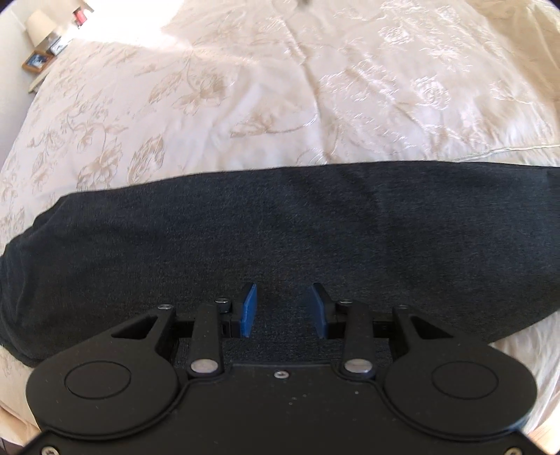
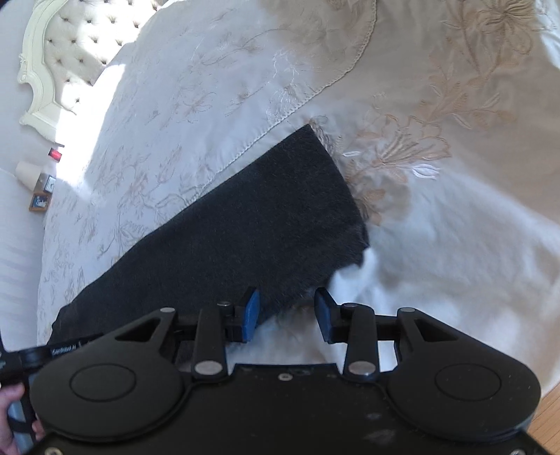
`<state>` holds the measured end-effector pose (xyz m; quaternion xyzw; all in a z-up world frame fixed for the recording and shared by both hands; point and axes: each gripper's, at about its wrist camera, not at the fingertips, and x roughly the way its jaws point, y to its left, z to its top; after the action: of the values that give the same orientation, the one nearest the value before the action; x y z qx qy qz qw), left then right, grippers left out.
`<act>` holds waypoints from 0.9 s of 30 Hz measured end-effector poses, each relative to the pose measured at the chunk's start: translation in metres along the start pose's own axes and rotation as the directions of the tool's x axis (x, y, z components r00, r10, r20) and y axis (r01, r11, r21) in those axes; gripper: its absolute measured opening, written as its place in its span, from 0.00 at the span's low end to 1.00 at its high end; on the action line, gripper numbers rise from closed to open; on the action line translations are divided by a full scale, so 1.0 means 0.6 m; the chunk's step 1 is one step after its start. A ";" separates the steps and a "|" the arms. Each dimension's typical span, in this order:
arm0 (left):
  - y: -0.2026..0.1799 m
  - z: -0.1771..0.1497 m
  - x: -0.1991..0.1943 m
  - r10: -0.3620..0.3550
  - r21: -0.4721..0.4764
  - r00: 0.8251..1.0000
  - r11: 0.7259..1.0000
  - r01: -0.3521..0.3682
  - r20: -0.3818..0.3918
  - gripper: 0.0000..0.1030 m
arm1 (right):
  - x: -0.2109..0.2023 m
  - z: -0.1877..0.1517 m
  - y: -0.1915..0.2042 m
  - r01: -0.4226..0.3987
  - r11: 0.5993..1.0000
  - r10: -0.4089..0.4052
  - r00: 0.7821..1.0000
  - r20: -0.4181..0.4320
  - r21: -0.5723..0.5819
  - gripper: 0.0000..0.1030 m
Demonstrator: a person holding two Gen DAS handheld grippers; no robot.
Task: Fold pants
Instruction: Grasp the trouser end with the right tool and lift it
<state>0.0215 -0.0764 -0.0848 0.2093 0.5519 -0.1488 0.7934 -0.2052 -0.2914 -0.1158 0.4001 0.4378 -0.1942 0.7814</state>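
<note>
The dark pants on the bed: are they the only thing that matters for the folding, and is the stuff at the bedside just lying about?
Part of the job:
- pants, dark, lying flat on the bedspread
- left gripper, open above the pants
- right gripper, open at the pants' edge

Just lying about:
- lamp
- picture frame
- headboard

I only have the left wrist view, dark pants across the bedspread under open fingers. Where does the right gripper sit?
Observer: The right gripper is open at the near edge of the pants, beside one end.
Operator: Is it gripping fabric?
Observer: No, nothing sits clamped between its pads.
Operator: How does that end look?
Observer: It ends in a straight edge lying flat on the embroidered bedspread.
</note>
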 end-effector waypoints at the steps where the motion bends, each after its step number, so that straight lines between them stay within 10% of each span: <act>1: -0.001 -0.001 -0.003 -0.002 0.003 1.000 1.000 0.002 0.007 0.44 | 0.004 0.001 0.003 0.009 1.000 -0.009 1.000 0.005 0.001 0.37; 17: 0.064 -0.030 -0.024 -0.007 -0.035 1.000 0.999 0.008 0.021 0.44 | 0.037 0.035 -0.037 0.028 0.955 -0.066 0.991 0.118 0.296 0.35; 20: 0.090 -0.031 -0.015 -0.012 -0.045 1.000 0.999 0.013 0.017 0.44 | 0.018 0.032 -0.013 0.058 0.972 -0.095 0.983 0.156 0.227 0.10; 27: 0.165 -0.032 0.005 -0.058 -0.038 0.998 0.998 0.059 0.020 0.44 | -0.037 0.017 0.145 0.200 0.976 -0.169 0.944 0.284 -0.084 0.09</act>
<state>0.0534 0.0188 -0.0768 0.1765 0.5528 -0.1633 0.7979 -0.1548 -0.2480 -0.0545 0.2823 0.3708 -0.2954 0.8340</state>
